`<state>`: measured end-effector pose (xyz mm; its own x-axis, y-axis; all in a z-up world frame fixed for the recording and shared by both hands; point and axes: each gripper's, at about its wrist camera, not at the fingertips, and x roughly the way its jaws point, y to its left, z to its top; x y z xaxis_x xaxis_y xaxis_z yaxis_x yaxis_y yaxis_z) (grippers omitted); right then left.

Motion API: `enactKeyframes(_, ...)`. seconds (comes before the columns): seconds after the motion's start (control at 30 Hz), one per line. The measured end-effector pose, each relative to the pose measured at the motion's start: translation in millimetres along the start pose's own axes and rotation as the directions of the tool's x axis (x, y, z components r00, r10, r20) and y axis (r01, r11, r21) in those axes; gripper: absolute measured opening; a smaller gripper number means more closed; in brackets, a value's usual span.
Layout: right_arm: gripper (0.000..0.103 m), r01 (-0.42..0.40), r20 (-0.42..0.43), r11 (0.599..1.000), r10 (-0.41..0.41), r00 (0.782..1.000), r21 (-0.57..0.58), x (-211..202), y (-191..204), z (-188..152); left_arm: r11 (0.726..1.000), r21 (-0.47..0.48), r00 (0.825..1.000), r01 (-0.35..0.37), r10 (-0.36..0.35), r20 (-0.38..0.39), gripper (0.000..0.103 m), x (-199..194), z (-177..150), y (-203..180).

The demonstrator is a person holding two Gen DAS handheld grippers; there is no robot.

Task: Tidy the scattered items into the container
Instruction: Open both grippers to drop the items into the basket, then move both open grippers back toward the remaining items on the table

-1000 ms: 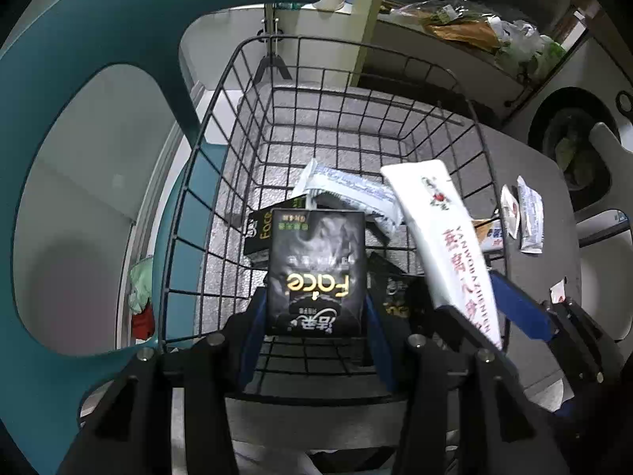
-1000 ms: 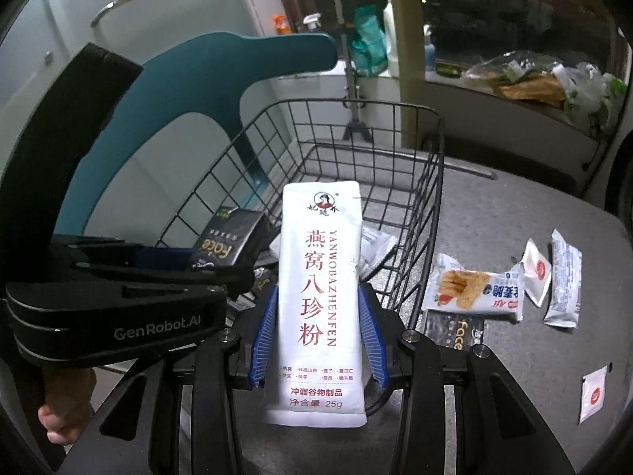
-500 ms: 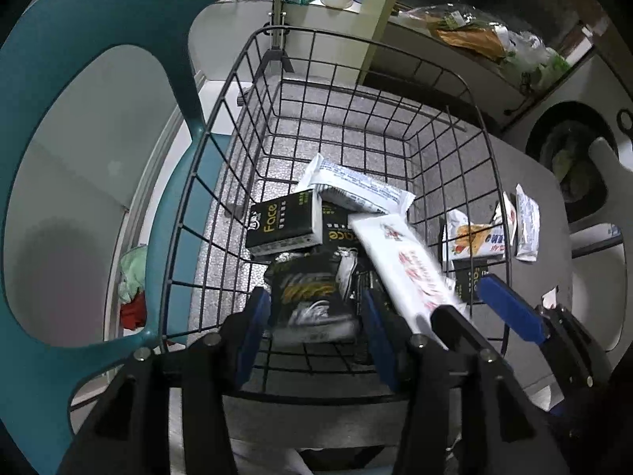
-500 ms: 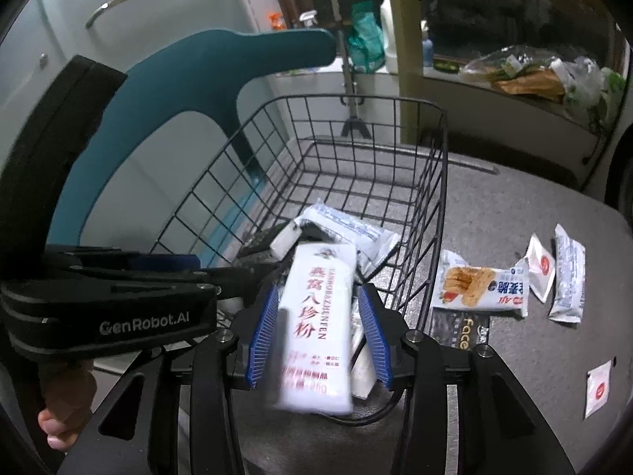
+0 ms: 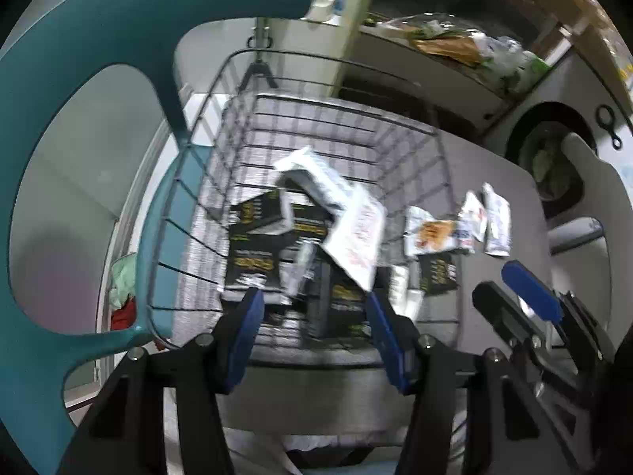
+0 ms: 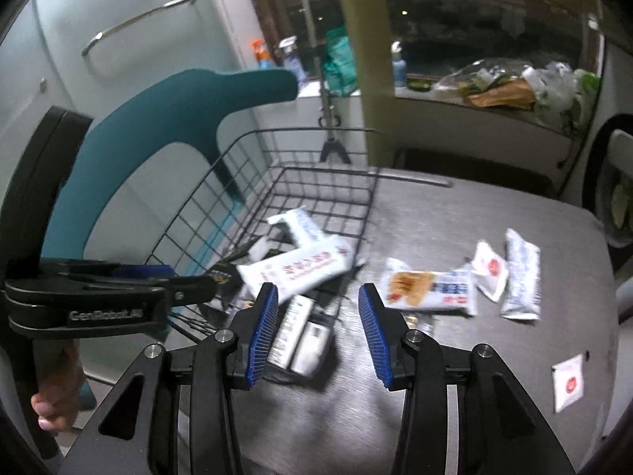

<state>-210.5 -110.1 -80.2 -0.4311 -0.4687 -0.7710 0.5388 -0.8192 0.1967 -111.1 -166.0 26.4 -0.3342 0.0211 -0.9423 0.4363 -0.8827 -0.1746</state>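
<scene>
Both packets have left the grippers since a second ago: the long white sachet (image 6: 296, 271) with red characters, which stood upright between the right gripper's pads, now lies in the wire basket (image 6: 221, 182) on top of the other items, and the black Face packet (image 5: 253, 259) that the left gripper held lies flat on the basket floor. Seen from the right wrist, the sachet's long axis runs nearly level across the view, rising a little toward its right end, which is close against the basket's right wall. In the left wrist view the same sachet (image 5: 358, 237) slants, its upper end leaning on a pale wrapped bar (image 5: 312, 178) behind it and its lower end over the black packets; blur hides the finer edges. The right gripper (image 6: 316, 316) has its blue pads spread wide with nothing between them, hanging over the basket's near right corner and the grey table (image 6: 474, 217). The left gripper (image 5: 314, 324) is likewise spread wide and empty, over the basket's near rim (image 5: 300, 352). Outside the basket, on the table to its right, lie an orange-pictured snack pack (image 6: 429, 287), a small white sachet with a red seal (image 6: 490, 271), a long white packet (image 6: 522, 277) whose length runs away from the camera, another black packet (image 5: 437, 273) just beside the wire wall, and a further small red-seal sachet (image 6: 567, 382) well apart near the table edge. A teal chair (image 5: 99, 39) curves around the basket's left side.
</scene>
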Motion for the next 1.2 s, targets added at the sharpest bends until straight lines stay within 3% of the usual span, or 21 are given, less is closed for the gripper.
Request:
enactKeyframes(0.4, 0.043, 0.149, -0.028, 0.987, -0.148, 0.989, 0.061, -44.0, -83.5, -52.0, 0.981, 0.173, 0.996, 0.090, -0.089, -0.016, 0.060, -7.7, -53.1, -114.0)
enactKeyframes(0.67, 0.043, 0.239, -0.088, 0.960, -0.228, 0.970, 0.143, -44.1, -145.4, -97.7, 0.964, 0.257, 0.996, 0.073, -0.055, -0.073, 0.060, 49.8, -87.7, -182.7)
enactKeyframes(0.9, 0.043, 0.262, -0.142, 0.948, -0.239, 0.961, 0.182, -17.7, -185.4, -117.5, 0.972, 0.231, 0.991, 0.052, -0.022, -0.130, 0.060, 105.6, -71.2, -195.8)
enactKeyframes(1.2, 0.043, 0.239, -0.144, 0.949, -0.212, 0.967, 0.205, 9.1, -203.8, -108.5, 0.988, 0.143, 0.995, -0.053, 0.065, -0.081, 0.060, 141.6, -32.1, -196.0)
